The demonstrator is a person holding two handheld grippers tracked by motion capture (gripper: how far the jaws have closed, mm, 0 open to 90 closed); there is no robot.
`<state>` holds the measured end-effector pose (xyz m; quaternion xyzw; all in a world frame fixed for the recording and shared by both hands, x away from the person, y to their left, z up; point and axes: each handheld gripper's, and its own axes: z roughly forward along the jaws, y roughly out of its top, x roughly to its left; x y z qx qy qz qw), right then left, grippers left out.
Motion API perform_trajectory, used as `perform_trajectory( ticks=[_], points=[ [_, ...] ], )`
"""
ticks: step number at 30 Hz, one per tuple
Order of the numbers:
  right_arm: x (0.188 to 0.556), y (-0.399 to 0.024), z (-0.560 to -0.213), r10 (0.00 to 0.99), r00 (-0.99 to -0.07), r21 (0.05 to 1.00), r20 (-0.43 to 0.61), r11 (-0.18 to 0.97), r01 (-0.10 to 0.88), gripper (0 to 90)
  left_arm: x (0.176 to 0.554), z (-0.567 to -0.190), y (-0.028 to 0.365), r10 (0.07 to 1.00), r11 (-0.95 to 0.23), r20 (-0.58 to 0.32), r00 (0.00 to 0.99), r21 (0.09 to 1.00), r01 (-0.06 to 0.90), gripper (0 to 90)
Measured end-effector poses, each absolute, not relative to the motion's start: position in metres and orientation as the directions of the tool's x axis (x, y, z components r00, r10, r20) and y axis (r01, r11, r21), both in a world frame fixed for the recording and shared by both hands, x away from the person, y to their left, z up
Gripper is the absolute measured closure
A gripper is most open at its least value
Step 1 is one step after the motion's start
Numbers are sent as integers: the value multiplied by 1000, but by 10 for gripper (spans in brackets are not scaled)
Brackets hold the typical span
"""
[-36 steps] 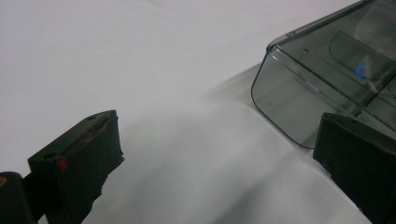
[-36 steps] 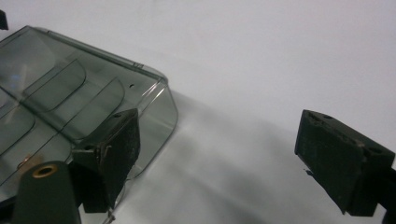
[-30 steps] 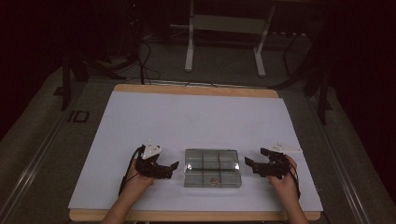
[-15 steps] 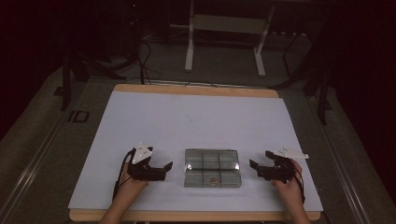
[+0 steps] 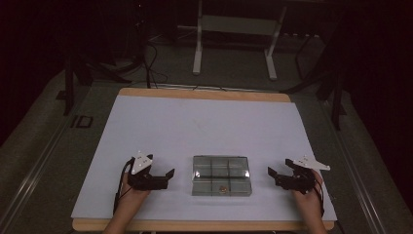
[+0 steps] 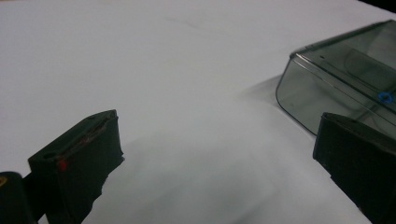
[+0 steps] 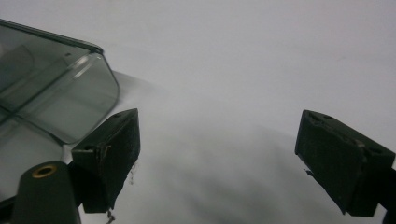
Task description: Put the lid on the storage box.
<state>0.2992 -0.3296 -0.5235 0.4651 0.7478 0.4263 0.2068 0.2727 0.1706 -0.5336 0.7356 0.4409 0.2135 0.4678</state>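
Note:
A clear grey plastic box [image 5: 221, 174] with several compartments lies shut on the white table top [image 5: 204, 126], near the front edge. A small brownish item [image 5: 221, 188] sits in its front middle compartment. My left gripper [image 5: 163, 177] rests to the left of the box, open, jaws empty and pointing at it. In the left gripper view the box [image 6: 345, 79] stands at the right, beyond the jaws. My right gripper [image 5: 275, 175] lies to the right of the box, open and empty. In the right gripper view the box's corner [image 7: 60, 93] stands at the left.
The table's wooden rim [image 5: 204, 93] runs along the far side. Beyond it a grey floor holds a white metal stand [image 5: 234, 34] and black cables [image 5: 146, 63]. Bare white surface spreads behind the box.
Both hands have drawn back toward the front edge and slightly outward from the box. Both grippers stay open.

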Motion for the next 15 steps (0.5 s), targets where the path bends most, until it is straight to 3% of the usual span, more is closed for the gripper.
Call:
perform_trajectory(
  ticks=[15],
  points=[
    [296, -345, -530, 901, -429, 827, 68, 189, 529, 141, 271, -533, 176, 869, -172, -74, 489, 882, 439, 16]
  ],
)
